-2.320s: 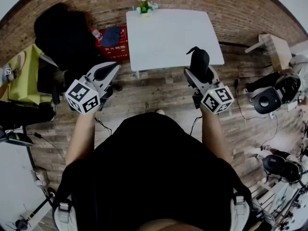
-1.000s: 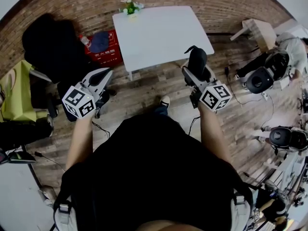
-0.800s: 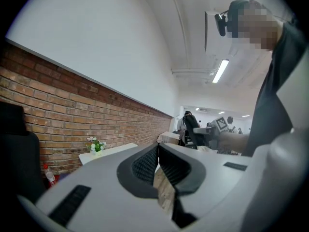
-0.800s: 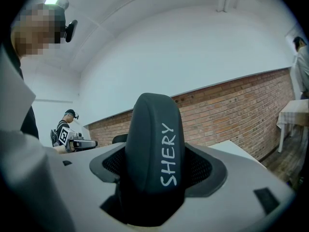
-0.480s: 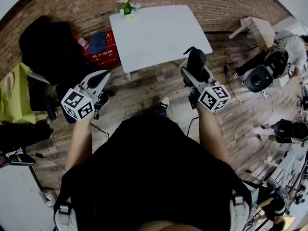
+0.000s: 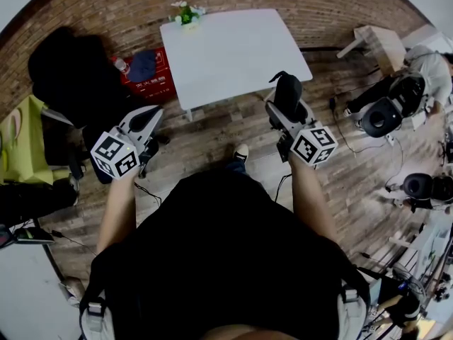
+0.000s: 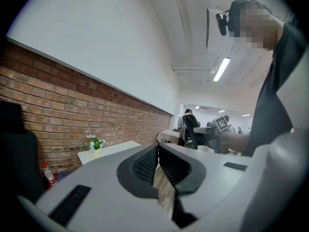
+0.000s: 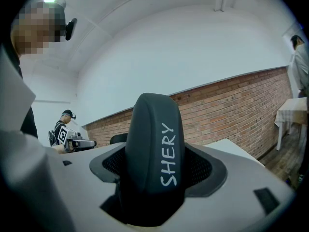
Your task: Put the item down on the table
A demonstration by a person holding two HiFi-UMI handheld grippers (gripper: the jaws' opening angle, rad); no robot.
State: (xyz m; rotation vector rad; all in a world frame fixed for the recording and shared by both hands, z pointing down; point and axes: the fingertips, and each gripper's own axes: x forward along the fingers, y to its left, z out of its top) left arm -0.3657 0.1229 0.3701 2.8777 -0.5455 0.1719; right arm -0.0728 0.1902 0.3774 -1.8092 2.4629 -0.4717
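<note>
A black oblong case [image 6: 287, 91] with white lettering stands upright between the jaws of my right gripper [image 6: 284, 103], which is shut on it. It hangs in the air over the wooden floor, just off the near right corner of the white table [image 6: 233, 48]. In the right gripper view the case [image 8: 154, 149] fills the middle and hides most of the gap of the right gripper [image 8: 154, 178]; the table [image 8: 231, 146] shows behind it. My left gripper [image 6: 151, 113] is held over the floor left of the table, jaws together and empty. In the left gripper view the left gripper [image 7: 157, 151] points toward the table [image 7: 108, 149].
A small pot of white flowers [image 6: 185, 13] stands at the table's far left corner. A red crate [image 6: 152, 80] with a blue cap sits left of the table, next to a black chair [image 6: 67, 62]. Equipment [image 6: 382, 115] and a wooden stool [image 6: 375, 44] lie on the right.
The view has swung, so the table now sits further left and nearer my right gripper. Both grippers keep their pose; the case stays held.
</note>
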